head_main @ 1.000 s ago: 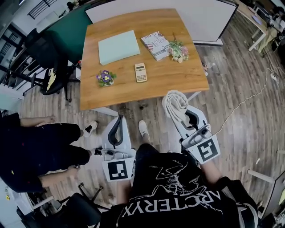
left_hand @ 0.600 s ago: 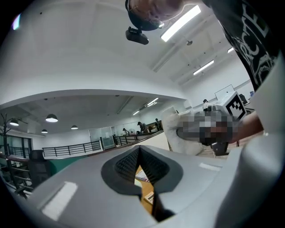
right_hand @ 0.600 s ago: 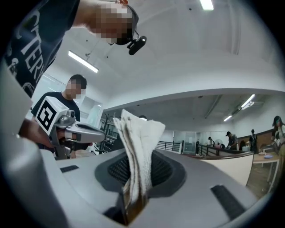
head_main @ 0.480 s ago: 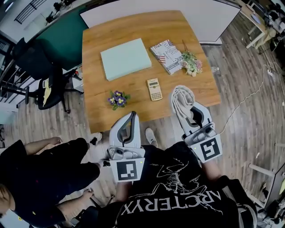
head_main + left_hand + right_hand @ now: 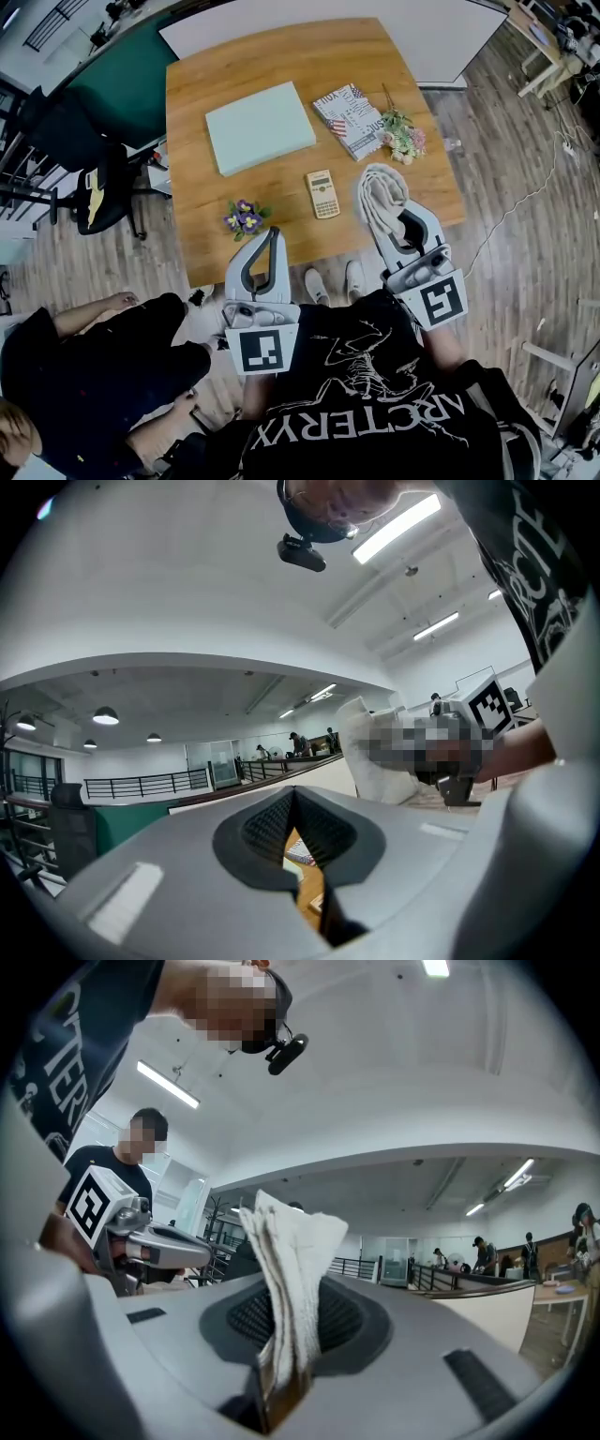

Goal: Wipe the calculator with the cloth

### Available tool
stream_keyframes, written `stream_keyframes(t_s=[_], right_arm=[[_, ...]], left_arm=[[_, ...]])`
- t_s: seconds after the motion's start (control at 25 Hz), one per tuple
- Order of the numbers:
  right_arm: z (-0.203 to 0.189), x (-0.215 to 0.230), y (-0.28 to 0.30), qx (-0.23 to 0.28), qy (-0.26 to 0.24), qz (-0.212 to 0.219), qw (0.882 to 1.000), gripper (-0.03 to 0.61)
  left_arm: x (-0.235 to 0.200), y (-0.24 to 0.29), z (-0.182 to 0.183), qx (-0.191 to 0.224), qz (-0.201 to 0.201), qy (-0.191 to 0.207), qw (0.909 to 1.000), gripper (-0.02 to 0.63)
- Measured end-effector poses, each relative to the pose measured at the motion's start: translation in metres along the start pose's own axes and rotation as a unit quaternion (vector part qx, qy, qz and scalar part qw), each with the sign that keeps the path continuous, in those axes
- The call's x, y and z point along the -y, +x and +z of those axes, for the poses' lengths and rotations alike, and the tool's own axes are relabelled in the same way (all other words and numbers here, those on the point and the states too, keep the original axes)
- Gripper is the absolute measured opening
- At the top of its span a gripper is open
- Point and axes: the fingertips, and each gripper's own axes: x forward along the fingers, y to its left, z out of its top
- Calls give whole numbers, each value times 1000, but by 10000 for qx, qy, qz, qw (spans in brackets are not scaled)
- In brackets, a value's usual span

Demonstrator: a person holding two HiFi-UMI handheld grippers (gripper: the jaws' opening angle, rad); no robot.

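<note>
The beige calculator (image 5: 322, 194) lies flat near the front edge of the wooden table (image 5: 281, 66). To its right, my right gripper (image 5: 396, 217) is shut on a folded white cloth (image 5: 379, 192), which sticks out past the jaws over the table's front edge. In the right gripper view the cloth (image 5: 289, 1279) stands clamped between the pads of that gripper (image 5: 286, 1335). My left gripper (image 5: 273, 232) is held at the table's front edge, left of the calculator. Its jaws meet with nothing between them in the left gripper view (image 5: 292, 803).
A pale green pad (image 5: 260, 127), a printed book (image 5: 349, 108) and a flower bunch (image 5: 401, 134) lie farther back. Small purple flowers (image 5: 244, 217) sit just ahead of the left gripper. An office chair (image 5: 89, 178) and a seated person (image 5: 84, 366) are at the left.
Both grippers have come forward from over the floor to the table's front edge. The cloth now hangs beside the calculator. Neither gripper's grip has changed.
</note>
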Motion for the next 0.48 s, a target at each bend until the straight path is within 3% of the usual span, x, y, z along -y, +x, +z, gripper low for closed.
stream_keyframes(t_s=[0.12,0.24,0.48], right_arm=[[-8,12,7,-110,28,130,9999,89],[-36,21,16,-791,-291,481,9953,89],[-115,17,57,-1977,-957,1584,9626,89]], left_arm=[[1,7,1,-89,84,21,9999,-6],[2,12,6,-125,187,93,9997,-6],[2,5,5,-320,521,158,9980,-6]])
